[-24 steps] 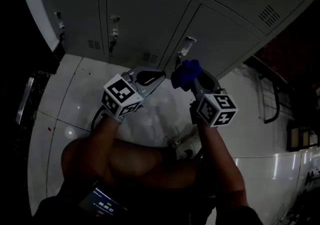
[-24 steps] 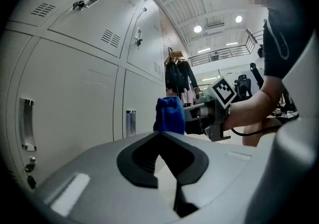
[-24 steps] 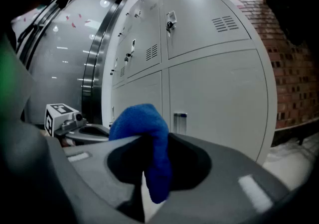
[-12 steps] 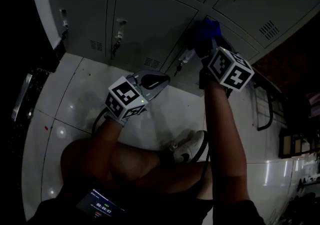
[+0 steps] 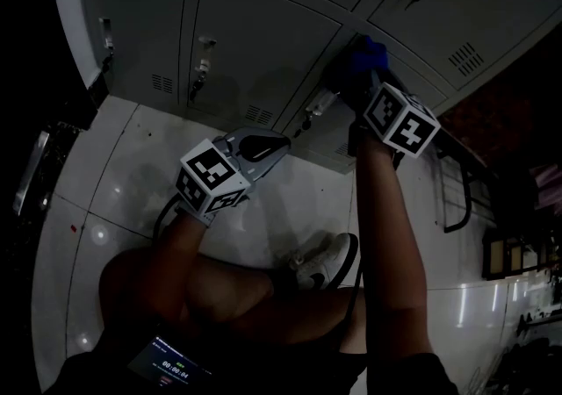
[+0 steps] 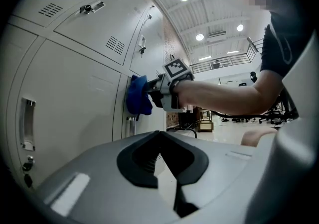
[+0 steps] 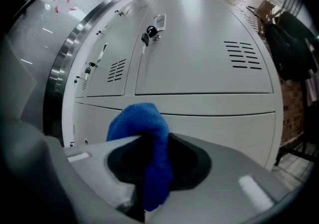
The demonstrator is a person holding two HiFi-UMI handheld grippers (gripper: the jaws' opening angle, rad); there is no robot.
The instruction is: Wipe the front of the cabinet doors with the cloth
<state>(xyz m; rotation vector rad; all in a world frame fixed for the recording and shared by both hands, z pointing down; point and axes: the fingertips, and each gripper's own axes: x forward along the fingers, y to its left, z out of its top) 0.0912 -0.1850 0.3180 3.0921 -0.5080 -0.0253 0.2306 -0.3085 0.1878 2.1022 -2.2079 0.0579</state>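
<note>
Against the cabinet doors (image 5: 255, 42), the right gripper (image 5: 376, 93) is clenched on the blue cloth (image 5: 360, 61). The cloth's long axis runs along the jaws, with its bunched end pointing at the door front and pressed against it. The left gripper (image 5: 262, 146) hangs lower, its jaws closed together on nothing.

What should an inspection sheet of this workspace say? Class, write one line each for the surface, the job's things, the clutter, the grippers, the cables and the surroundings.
Surface: grey cabinet doors with vent slots and latches, above a glossy tiled floor.
Job's things: blue cloth, held against a door front just above a latch.
Clutter: nothing seen.
Grippers: right hand-held gripper shut on the cloth, raised to the door; left hand-held gripper shut, empty, held lower and off the doors.
Cables: one dark cable loops below the left wrist.
Surroundings: brick wall to the right; the person's shoe on the floor.
</note>
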